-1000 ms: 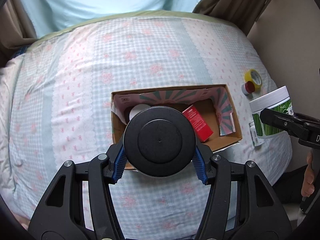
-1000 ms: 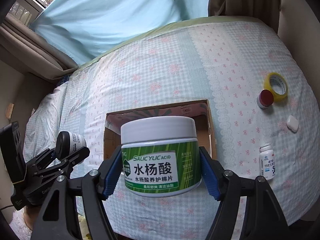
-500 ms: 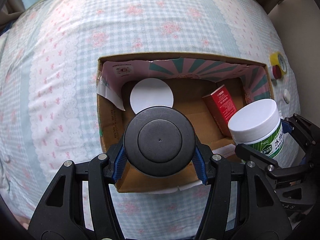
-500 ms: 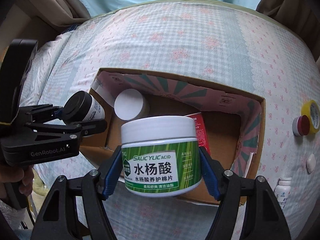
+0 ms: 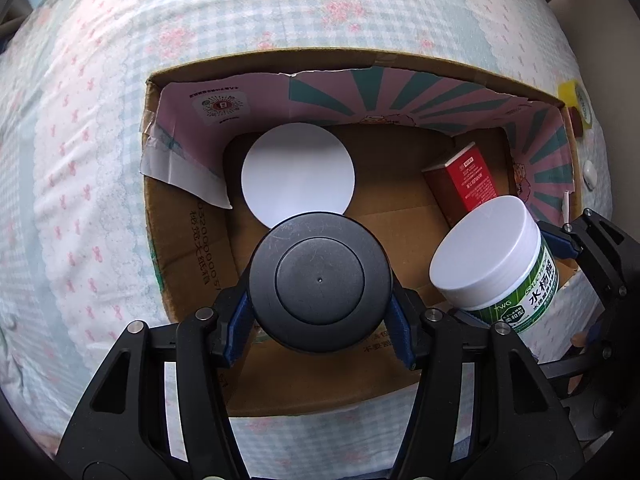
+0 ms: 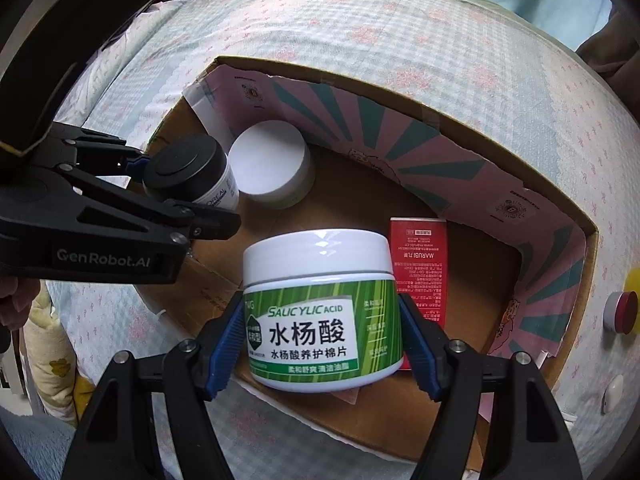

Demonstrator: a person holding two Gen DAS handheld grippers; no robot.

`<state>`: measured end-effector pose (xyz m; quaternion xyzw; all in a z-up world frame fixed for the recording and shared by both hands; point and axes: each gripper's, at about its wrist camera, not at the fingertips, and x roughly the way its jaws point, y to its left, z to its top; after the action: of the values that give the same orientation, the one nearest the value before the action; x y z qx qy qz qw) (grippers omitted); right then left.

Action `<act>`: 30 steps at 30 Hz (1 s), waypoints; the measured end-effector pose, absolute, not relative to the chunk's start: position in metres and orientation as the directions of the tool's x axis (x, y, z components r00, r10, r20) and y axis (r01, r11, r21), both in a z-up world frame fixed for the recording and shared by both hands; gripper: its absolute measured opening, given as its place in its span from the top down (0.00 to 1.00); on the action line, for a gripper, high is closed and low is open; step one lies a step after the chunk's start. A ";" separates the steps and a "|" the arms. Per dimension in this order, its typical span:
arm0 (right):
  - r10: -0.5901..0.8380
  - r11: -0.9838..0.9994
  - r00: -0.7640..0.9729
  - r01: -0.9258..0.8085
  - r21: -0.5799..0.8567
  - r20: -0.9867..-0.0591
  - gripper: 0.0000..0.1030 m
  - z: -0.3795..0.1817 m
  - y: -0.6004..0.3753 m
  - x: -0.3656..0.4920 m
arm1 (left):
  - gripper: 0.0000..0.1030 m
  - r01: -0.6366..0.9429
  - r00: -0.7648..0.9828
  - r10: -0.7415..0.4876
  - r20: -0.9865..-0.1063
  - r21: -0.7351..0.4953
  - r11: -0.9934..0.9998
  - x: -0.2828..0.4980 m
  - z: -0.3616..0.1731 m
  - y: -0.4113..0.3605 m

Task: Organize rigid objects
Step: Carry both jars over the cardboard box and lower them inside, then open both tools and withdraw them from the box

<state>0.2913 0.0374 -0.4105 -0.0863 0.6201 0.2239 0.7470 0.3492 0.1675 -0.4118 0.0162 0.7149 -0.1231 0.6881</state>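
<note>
My left gripper (image 5: pixel 320 328) is shut on a black-lidded jar (image 5: pixel 319 282) and holds it over the near left part of an open cardboard box (image 5: pixel 200 240); the jar also shows in the right wrist view (image 6: pixel 192 174). My right gripper (image 6: pixel 322 344) is shut on a white-lidded green salicylic acid jar (image 6: pixel 320 312) over the box's near right part; this jar also shows in the left wrist view (image 5: pixel 496 264). Inside the box lie a white-lidded jar (image 5: pixel 298 174) and a red carton (image 5: pixel 464 184).
The box sits on a checked bedspread (image 5: pixel 80 120). Right of the box lie a yellow tape roll (image 5: pixel 576 100), a red-capped item (image 6: pixel 620 312) and a small white object (image 6: pixel 612 394). The box walls stand up around the interior.
Both grippers have moved forward and down toward the box with their jars. The box now fills more of each view.
</note>
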 end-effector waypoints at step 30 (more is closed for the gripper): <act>0.161 0.928 0.278 -0.369 0.049 -0.947 0.00 -0.317 0.013 0.255 | 0.00 0.097 0.142 -0.150 -0.978 -0.137 0.986 0.307 -0.290 0.204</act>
<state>0.2552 0.0130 -0.3175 -0.0902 0.5770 0.1669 0.7944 0.3065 0.2044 -0.2898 -0.0205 0.6499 -0.0816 0.7554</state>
